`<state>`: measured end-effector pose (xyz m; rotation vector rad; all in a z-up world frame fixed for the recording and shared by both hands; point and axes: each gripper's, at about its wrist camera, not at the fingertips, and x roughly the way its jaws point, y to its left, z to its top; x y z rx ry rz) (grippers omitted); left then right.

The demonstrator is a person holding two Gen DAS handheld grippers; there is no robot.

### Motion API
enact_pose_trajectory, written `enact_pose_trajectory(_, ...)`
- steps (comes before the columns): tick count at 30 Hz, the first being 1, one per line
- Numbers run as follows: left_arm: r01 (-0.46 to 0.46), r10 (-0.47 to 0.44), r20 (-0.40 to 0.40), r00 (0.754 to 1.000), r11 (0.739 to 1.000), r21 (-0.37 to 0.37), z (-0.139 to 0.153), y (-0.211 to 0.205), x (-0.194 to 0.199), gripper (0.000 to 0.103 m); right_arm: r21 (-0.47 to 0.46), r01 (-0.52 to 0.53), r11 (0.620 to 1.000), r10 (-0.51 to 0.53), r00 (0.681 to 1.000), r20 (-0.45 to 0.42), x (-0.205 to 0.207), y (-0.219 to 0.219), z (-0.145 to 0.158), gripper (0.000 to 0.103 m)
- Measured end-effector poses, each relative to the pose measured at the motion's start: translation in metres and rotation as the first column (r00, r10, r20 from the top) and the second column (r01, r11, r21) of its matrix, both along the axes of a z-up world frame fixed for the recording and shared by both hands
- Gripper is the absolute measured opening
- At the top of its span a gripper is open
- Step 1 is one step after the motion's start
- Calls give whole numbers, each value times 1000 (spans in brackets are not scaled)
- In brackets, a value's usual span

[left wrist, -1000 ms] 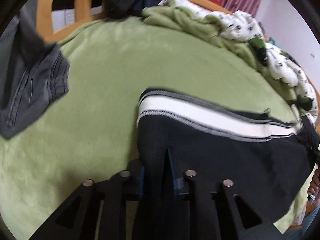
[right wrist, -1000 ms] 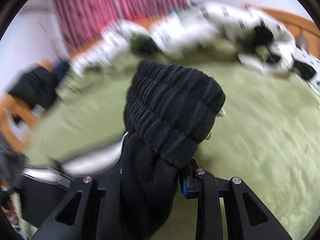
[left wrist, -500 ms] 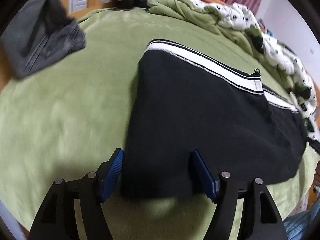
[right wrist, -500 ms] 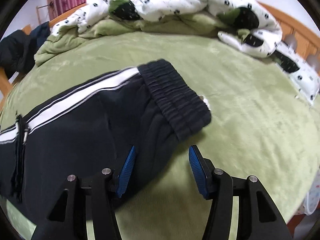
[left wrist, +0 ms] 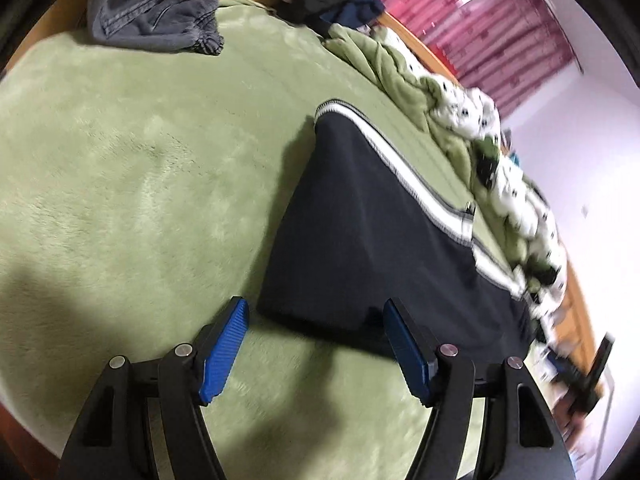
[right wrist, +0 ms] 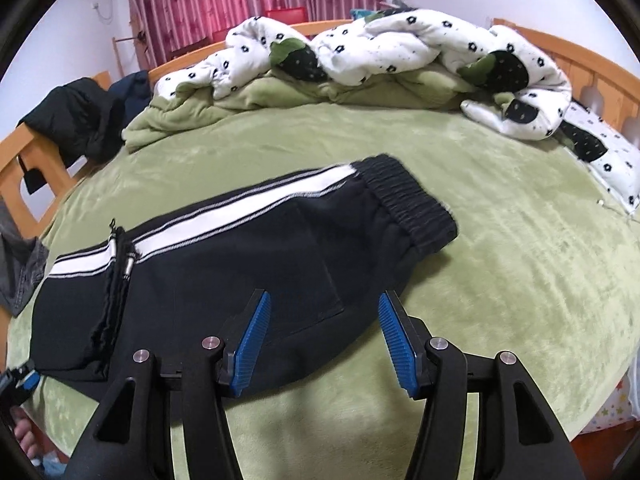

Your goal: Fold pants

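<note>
The pants are soft, thick knit fabric: I judge them light to moderate in weight, limp, not fragile, and grippy enough for my ribbed pads. They will sag and crease if lifted by one point, so I should take them at two points along one edge, best at the ribbed waistband and at the folded end. They lie flat on the green bed, already doubled over. They are black, with a white side stripe and a zip pocket. My left tool has just opened and stands apart, empty, just short of the folded end. My right tool has also just opened; cloth lies between its jaws, unclamped.
</note>
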<state>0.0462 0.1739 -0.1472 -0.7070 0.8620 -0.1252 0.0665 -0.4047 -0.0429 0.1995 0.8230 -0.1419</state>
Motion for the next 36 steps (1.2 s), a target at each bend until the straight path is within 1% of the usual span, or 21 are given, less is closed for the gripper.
enact_pose_trajectory(3, -43, 42, -11, 999, 999, -30, -2, -3, 4, 63, 4, -18, 1000, 18, 1000, -18, -2, 1, -8, 55)
enact_pose_trajectory(5, -70, 70, -36, 997, 997, 13, -1, -7, 8, 39, -13, -24, 1000, 24, 999, -26, -3, 1, -12, 56)
enact_pose_trajectory(6, -78, 80, -47, 996, 996, 43, 2, -11, 10, 33, -20, -29, 999, 28, 999, -28, -4, 0, -13, 56)
enact_pose_trajectory(7, -81, 83, -42, 996, 996, 45, 4, -10, 9, 21, -24, -31, 999, 31, 999, -30, -6, -1, -15, 56)
enact_pose_trajectory(8, -87, 89, -35, 995, 995, 57, 11, -14, 9, 17, -26, -34, 999, 33, 999, -31, -8, -2, -16, 56)
enact_pose_trajectory(9, -90, 92, -11, 996, 988, 125, 27, -25, 9, 16, -23, -37, 999, 36, 999, -31, -9, -3, -17, 56)
enact_pose_trajectory(11, -89, 81, 41, 996, 962, 259, 53, -47, 10, 14, -11, -50, 999, 50, 998, -38, -12, -5, -20, 56)
enact_pose_trajectory(12, -84, 57, 88, 994, 936, 343, 74, -69, 11, 14, -6, -56, 998, 56, 998, -42, -13, -5, -21, 56)
enact_pose_trajectory(15, -42, -30, 162, 986, 906, 421, 116, -121, 23, 13, -4, -78, 997, 78, 996, -44, -16, -4, -23, 56)
enact_pose_trajectory(17, 7, -93, 185, 978, 907, 421, 135, -151, 32, 13, -20, -92, 996, 91, 995, -43, -19, -3, -24, 56)
enact_pose_trajectory(19, 80, -174, 204, 964, 913, 399, 153, -188, 43, 12, -35, -97, 995, 96, 994, -43, -23, -5, -26, 56)
enact_pose_trajectory(22, 230, -313, 205, 927, 910, 345, 162, -256, 63, 12, -64, -76, 995, 74, 997, -32, -32, -15, -28, 56)
enact_pose_trajectory(25, 353, -427, 206, 880, 880, 317, 155, -316, 73, 12, -103, -16, 995, 15, 1000, -10, -42, -32, -26, 56)
enact_pose_trajectory(26, 398, -471, 196, 860, 860, 320, 147, -343, 77, 12, -93, 5, 996, -5, 1000, -3, -45, -41, -25, 56)
enact_pose_trajectory(28, 441, -515, 171, 840, 831, 338, 130, -376, 75, 12, -50, 45, 998, -44, 999, 10, -49, -56, -22, 56)
enact_pose_trajectory(29, 465, -533, 153, 832, 820, 333, 120, -390, 75, 12, -13, 69, 998, -69, 997, 17, -52, -66, -20, 56)
enact_pose_trajectory(30, 505, -561, 133, 817, 807, 307, 107, -402, 77, 12, 18, 84, 996, -85, 996, 20, -53, -74, -20, 56)
enact_pose_trajectory(31, 541, -587, 119, 801, 795, 275, 98, -408, 78, 13, 50, 95, 994, -96, 995, 21, -54, -80, -19, 56)
enact_pose_trajectory(34, 653, -660, -13, 751, 740, 162, 69, -409, 82, 15, 150, 100, 984, -105, 994, 28, -55, -90, -21, 56)
enact_pose_trajectory(35, 664, -669, -14, 743, 735, 141, 66, -400, 80, 15, 172, 90, 981, -96, 995, 30, -54, -90, -21, 56)
enact_pose_trajectory(36, 662, -669, 7, 743, 737, 139, 67, -392, 77, 18, 185, 75, 980, -81, 996, 30, -52, -87, -21, 56)
